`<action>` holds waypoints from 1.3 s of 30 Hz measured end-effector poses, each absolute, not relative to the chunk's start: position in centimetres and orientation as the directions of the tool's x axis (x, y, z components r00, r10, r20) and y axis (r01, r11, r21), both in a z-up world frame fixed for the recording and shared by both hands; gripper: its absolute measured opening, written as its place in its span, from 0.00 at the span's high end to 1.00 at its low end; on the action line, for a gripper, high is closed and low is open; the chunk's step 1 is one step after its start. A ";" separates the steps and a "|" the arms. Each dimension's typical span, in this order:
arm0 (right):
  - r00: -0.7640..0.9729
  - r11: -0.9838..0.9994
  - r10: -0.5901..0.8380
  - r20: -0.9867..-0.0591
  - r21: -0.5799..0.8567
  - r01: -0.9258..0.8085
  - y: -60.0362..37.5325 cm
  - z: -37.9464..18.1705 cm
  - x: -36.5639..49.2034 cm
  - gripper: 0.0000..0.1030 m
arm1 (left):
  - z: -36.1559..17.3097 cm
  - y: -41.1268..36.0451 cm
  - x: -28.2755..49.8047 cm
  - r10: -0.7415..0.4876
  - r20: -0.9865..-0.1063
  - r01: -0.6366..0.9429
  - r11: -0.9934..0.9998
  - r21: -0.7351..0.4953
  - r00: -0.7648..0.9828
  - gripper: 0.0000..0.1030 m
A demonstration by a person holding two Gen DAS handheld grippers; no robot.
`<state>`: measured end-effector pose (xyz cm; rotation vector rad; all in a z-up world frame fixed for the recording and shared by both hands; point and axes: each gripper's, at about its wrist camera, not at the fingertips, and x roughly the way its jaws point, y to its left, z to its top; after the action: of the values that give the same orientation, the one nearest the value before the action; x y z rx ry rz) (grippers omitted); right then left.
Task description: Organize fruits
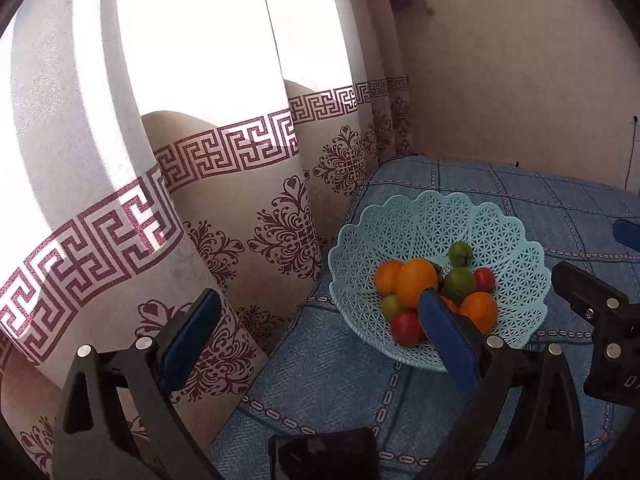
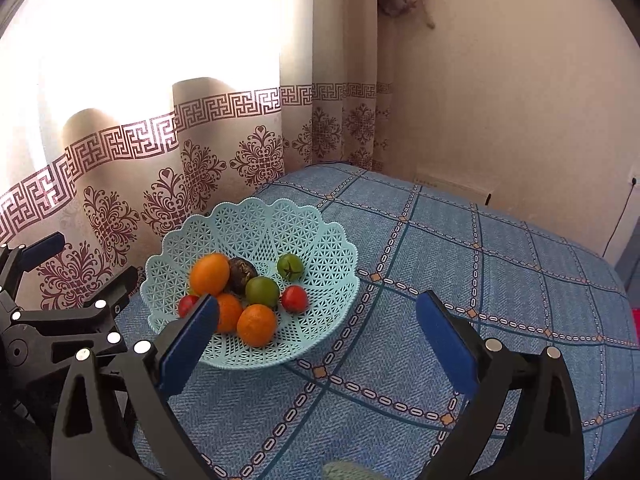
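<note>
Left wrist view first: the left tongs (image 1: 320, 336) are spread wide with nothing between the blue pads (image 1: 188, 340), one pad hanging in front of the patterned curtain (image 1: 240, 184), the other overlapping the near side of the fruit pile. On the table, covered by a blue checked cloth (image 1: 520, 200), sits a pale blue lattice basket (image 1: 432, 216) with a scalloped rim. Inside it, three oranges (image 1: 416, 280), green fruits (image 1: 459, 253) and red ones (image 1: 406, 328) are heaped together at the bottom, touching each other. At the right edge, part of the right tongs (image 1: 600, 316) shows as black frame, just beside the basket. A dark phone-like slab (image 1: 324, 456) lies at the bottom of the picture.

Over to the right wrist view: the right tongs (image 2: 320, 340) are gaping open too, gripping nothing. Their left pad (image 2: 188, 348) overlaps the basket's near rim; the other pad hangs over bare cloth (image 2: 500, 280). The basket (image 2: 256, 224) stands near the table's curtain-side edge, and here the pile reads clearly: oranges (image 2: 256, 324) in front and at the left, a dark fruit (image 2: 242, 274) behind them, green fruits (image 2: 290, 266) in the middle and at the back, red ones (image 2: 295, 298) at either side. All fruit lies in the basket. The left tongs (image 2: 44, 312) are at the far left, beside the basket, against the curtain (image 2: 200, 168). A cream wall (image 2: 500, 100) closes the corner.
</note>
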<state>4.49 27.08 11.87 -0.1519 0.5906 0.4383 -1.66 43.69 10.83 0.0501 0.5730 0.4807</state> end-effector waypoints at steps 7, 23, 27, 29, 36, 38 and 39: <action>0.743 0.896 0.338 -0.578 -0.044 -0.442 27.5 11.3 4.5 0.05 | 10.6 43.8 -1.5 0.450 -0.513 -0.421 0.889 0.179 0.731 0.03; 0.741 0.892 0.336 -0.581 -0.056 -0.449 27.8 10.9 4.3 0.05 | 10.3 44.0 -1.3 0.446 -0.521 -0.416 0.891 0.182 0.727 0.03; 0.742 0.892 0.335 -0.580 -0.058 -0.448 27.8 10.9 4.3 0.05 | 10.3 44.0 -1.3 0.447 -0.522 -0.415 0.891 0.184 0.727 0.03; 0.743 0.892 0.334 -0.580 -0.061 -0.449 27.8 10.9 4.3 0.05 | 10.3 44.0 -1.3 0.448 -0.521 -0.416 0.890 0.185 0.726 0.03; 0.741 0.889 0.334 -0.583 -0.068 -0.453 27.9 10.7 4.2 0.05 | 10.1 43.9 -1.1 0.447 -0.524 -0.413 0.891 0.188 0.725 0.03; 0.741 0.889 0.333 -0.583 -0.068 -0.453 27.9 10.7 4.2 0.05 | 10.2 43.9 -1.2 0.447 -0.524 -0.414 0.891 0.188 0.725 0.03; 0.741 0.889 0.333 -0.583 -0.068 -0.453 27.9 10.7 4.2 0.05 | 10.1 43.9 -1.1 0.448 -0.524 -0.414 0.891 0.189 0.725 0.03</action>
<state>4.18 27.87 10.67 -0.2113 0.5964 0.4346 -1.15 43.88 10.14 0.0603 0.5933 0.4756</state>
